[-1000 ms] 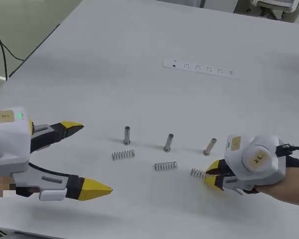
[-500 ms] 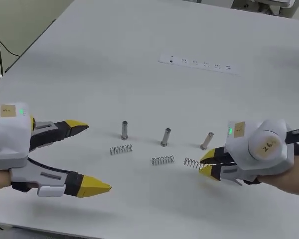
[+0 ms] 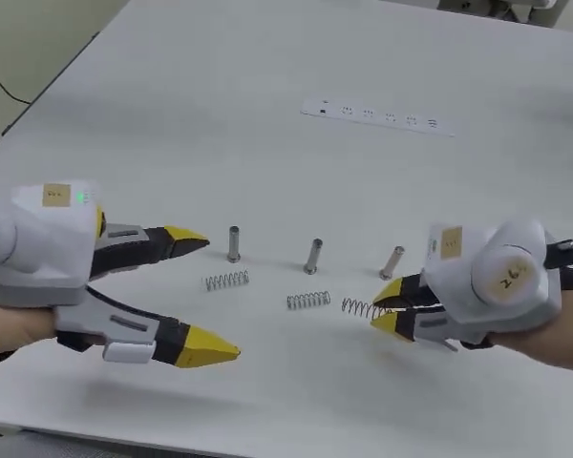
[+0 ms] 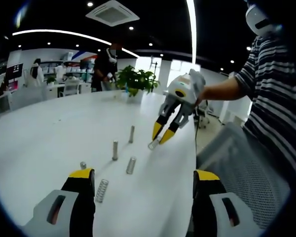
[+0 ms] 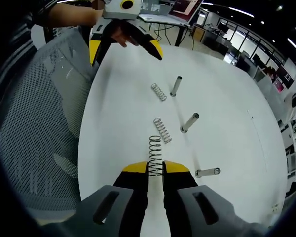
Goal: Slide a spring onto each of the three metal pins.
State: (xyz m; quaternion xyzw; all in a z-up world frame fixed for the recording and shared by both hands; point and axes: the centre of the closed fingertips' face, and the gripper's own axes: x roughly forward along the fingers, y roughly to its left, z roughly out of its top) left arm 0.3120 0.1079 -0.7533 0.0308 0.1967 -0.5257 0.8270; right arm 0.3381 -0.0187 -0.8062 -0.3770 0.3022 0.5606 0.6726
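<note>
The right spring [image 3: 360,307] is clamped at one end between the fingers of the right gripper [image 3: 386,306]. Its free end points toward the middle spring [image 3: 308,301]. In the right gripper view the same right spring [image 5: 155,154] runs straight out from between the yellow-tipped fingers [image 5: 135,170], which are closed on its near coils. We cannot tell whether its far end touches the worktop [image 3: 172,114].

The middle spring and the left spring [image 3: 226,280] lie flat on the worktop, each just in front of a pin. Three metal pins stand in a row behind the springs: the left pin [image 3: 234,243], the middle pin [image 3: 313,256] and the right pin [image 3: 392,262]. All three are bare, and the right pin is just behind the right gripper's fingertips.

The left gripper [image 3: 210,297] hovers at the left end of the row with its fingers wide apart and nothing between them. In the left gripper view we see the left spring [image 4: 102,190] beside one of its fingers [image 4: 82,181], and the right gripper [image 4: 166,134] farther along the row.

A white power strip [image 3: 377,118] lies well behind the pins. A mesh chair [image 5: 39,123] stands at the worktop's edge in the right gripper view.
</note>
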